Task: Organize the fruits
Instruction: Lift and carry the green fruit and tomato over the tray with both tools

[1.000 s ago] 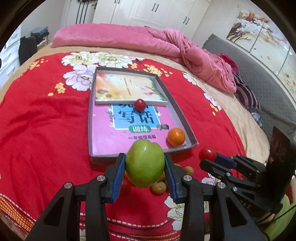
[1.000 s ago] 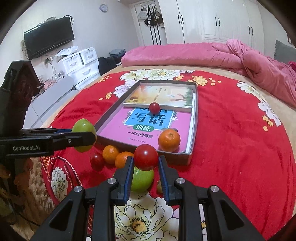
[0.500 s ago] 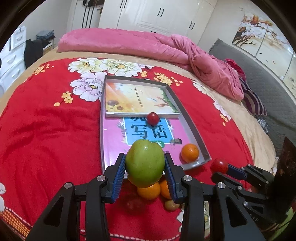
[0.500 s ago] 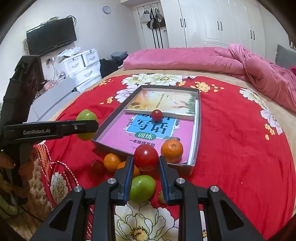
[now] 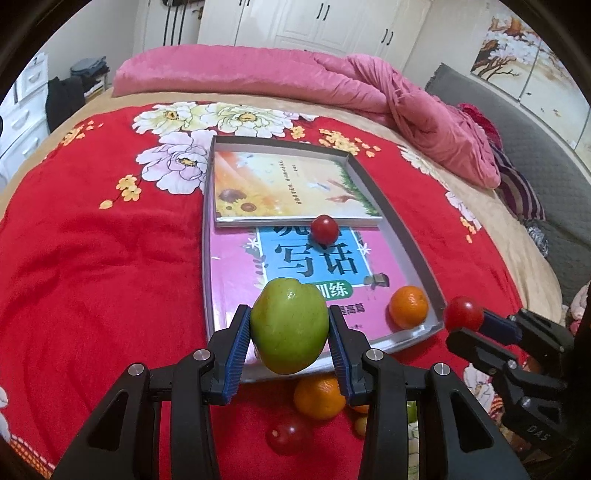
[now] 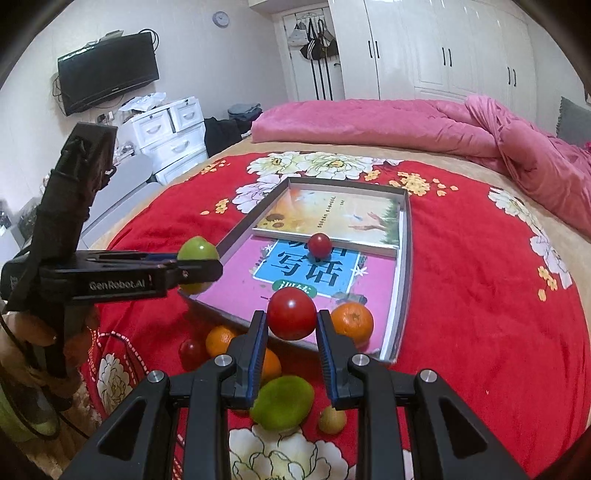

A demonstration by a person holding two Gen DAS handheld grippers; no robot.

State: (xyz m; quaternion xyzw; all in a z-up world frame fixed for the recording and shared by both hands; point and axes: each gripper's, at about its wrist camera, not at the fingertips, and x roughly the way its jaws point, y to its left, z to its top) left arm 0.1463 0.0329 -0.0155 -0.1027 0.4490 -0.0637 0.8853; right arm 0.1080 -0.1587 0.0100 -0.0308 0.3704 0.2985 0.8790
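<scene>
Red floral bedspread (image 5: pixel 92 258) below: my left gripper (image 5: pixel 290 332) clamps the green fruit (image 5: pixel 290 325) upright at the tray's (image 5: pixel 410 240) near edge; my right gripper (image 6: pixel 290 325) pinches a round tomato (image 6: pixel 291 314).

Left wrist view: looked forward and down along the left gripper (image 5: pixel 290 339), close above the near edge of the tray (image 5: pixel 397 218) on the bed (image 5: pixel 92 258), facing the wardrobe (image 5: pixel 314 22). Right wrist view: the same angle along the right gripper (image 6: pixel 291 328), set further right, facing the television (image 6: pixel 107 70). Shared: tray, bed, each other's gripper.
</scene>
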